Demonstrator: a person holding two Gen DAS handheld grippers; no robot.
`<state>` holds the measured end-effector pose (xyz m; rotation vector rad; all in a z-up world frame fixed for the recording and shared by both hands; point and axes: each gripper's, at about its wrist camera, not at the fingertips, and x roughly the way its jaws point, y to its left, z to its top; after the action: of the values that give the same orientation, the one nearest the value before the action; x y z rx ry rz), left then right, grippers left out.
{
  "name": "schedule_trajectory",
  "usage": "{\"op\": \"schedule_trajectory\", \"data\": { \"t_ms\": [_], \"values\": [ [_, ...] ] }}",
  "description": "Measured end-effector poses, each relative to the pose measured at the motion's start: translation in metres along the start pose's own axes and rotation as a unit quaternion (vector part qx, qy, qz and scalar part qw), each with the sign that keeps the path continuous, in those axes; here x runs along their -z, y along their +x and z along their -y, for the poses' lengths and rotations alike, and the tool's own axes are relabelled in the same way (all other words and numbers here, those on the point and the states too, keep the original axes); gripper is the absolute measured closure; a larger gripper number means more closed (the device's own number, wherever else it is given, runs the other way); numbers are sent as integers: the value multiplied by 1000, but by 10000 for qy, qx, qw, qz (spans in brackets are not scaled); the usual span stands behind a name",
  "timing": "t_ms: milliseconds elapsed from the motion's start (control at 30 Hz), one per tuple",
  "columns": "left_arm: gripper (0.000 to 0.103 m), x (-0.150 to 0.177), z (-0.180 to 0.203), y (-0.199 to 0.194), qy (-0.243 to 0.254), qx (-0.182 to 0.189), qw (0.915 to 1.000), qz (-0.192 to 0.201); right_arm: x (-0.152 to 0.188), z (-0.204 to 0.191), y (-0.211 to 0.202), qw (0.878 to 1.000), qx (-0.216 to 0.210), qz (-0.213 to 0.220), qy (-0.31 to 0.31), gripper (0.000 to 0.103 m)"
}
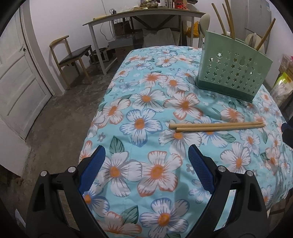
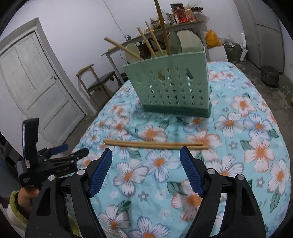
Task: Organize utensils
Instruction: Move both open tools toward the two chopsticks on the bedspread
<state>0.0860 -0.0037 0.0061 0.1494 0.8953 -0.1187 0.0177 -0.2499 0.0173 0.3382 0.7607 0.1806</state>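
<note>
Two wooden chopsticks (image 1: 217, 126) lie side by side on the floral tablecloth (image 1: 146, 128); they also show in the right wrist view (image 2: 155, 145), just beyond my right gripper's fingertips. A green perforated utensil holder (image 1: 233, 73) stands at the far side, holding several chopsticks and spoons; it also shows in the right wrist view (image 2: 174, 84). My left gripper (image 1: 146, 155) is open and empty above the cloth, short of the chopsticks. My right gripper (image 2: 146, 157) is open and empty. The left gripper also appears at the left of the right wrist view (image 2: 62, 155).
A wooden chair (image 1: 73, 56) and a grey side table (image 1: 142, 16) stand beyond the table's far left. A white door (image 1: 18, 82) is at the left. Bags (image 1: 282, 84) sit off the right edge. A dark pot (image 2: 270, 76) is on the floor.
</note>
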Motion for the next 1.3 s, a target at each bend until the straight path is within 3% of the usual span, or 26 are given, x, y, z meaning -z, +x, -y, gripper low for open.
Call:
{"op": "schedule_trajectory", "data": {
  "t_ms": [267,433,533,733,867,1133,1300],
  "values": [
    [15,3,5,6,33,40,10000,-76,5,1,8,9988,450,-131,-113,22],
    [12,13,6,26,-40,210,9992,-337,16,-3,20,9906,1266,-185,-484,15],
    [11,22,6,40,-69,280,9979,-584,22,-3,32,9852,1541,-343,-662,12],
    [8,29,-1,42,-148,524,9975,-443,33,6,51,9771,1897,-663,-702,9],
    [8,32,0,42,-89,522,9978,-403,38,10,58,9760,1961,-718,-611,6],
    [8,36,-2,38,-38,681,9974,-223,38,26,51,9877,1409,-663,-114,6],
    [8,43,-5,34,65,876,9961,-60,35,30,49,9886,1312,-737,99,6]
  ]
}}
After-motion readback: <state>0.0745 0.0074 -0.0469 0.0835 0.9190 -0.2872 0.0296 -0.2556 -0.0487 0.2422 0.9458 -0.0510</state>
